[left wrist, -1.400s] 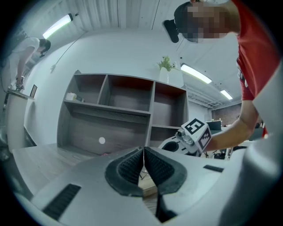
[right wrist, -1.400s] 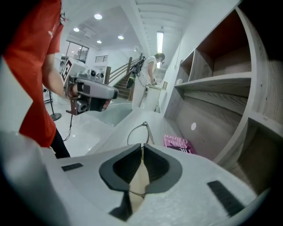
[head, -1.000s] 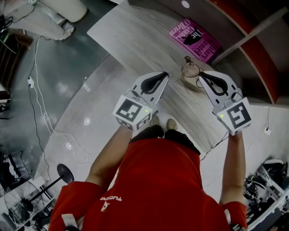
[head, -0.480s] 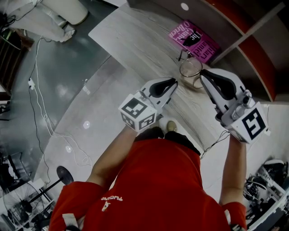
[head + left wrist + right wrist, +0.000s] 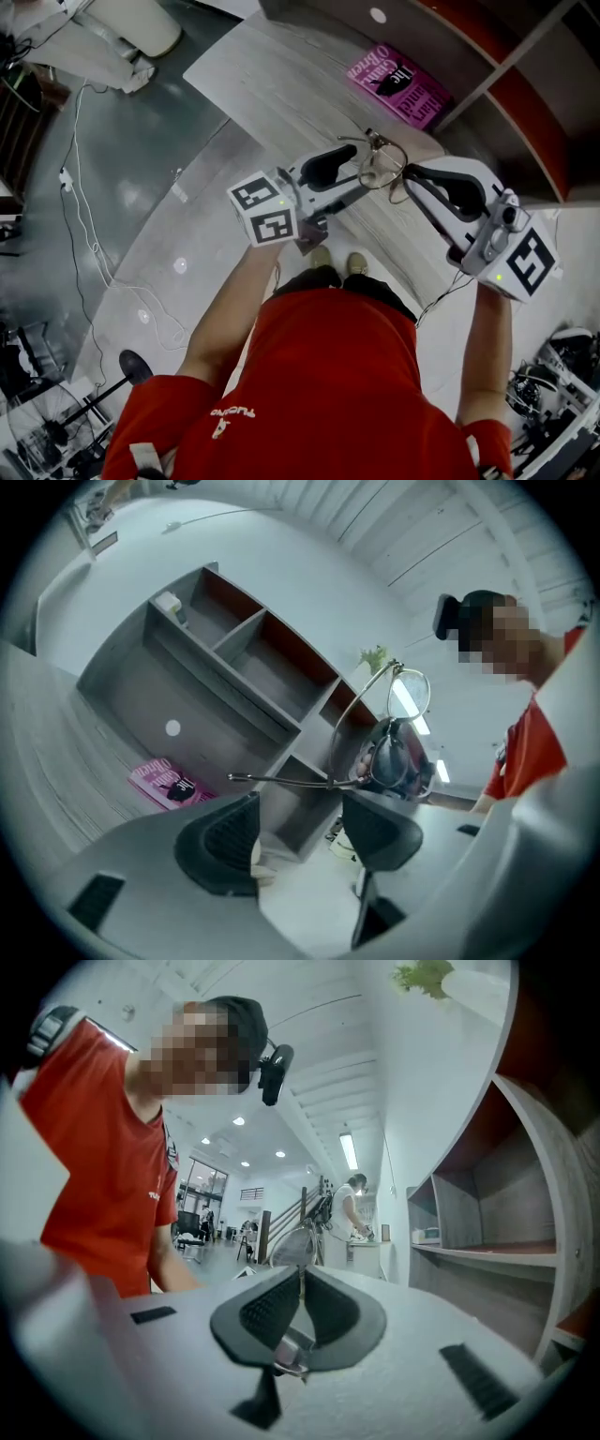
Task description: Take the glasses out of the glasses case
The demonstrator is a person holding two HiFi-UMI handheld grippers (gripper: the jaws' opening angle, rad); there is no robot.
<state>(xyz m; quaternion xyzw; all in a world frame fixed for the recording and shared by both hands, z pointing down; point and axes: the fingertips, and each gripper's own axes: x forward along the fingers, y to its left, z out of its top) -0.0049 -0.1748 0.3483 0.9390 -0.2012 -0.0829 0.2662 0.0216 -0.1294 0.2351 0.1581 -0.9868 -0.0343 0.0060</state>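
The wire-framed glasses (image 5: 380,161) hang in the air above the table between my two grippers. My right gripper (image 5: 411,176) is shut on their thin frame, which runs up between its pads (image 5: 300,1283). My left gripper (image 5: 354,173) has just been opening and its jaws now stand apart. In the left gripper view one temple arm lies across just past the fingertips (image 5: 305,808) and is not pinched, and the lenses (image 5: 403,752) sit beyond the right-hand jaw. A pale tan shape (image 5: 397,191) under the glasses may be the case, but it is mostly hidden.
A pink book (image 5: 401,80) lies on the grey wooden table (image 5: 272,84) near a grey shelf unit with red insides (image 5: 525,103). Cables (image 5: 84,216) trail over the floor at the left. A person's feet show below the table edge.
The right gripper has lifted the glasses off the table and carried them up and leftward. The left gripper has rolled and risen a little, and its jaws have gone from shut to apart.
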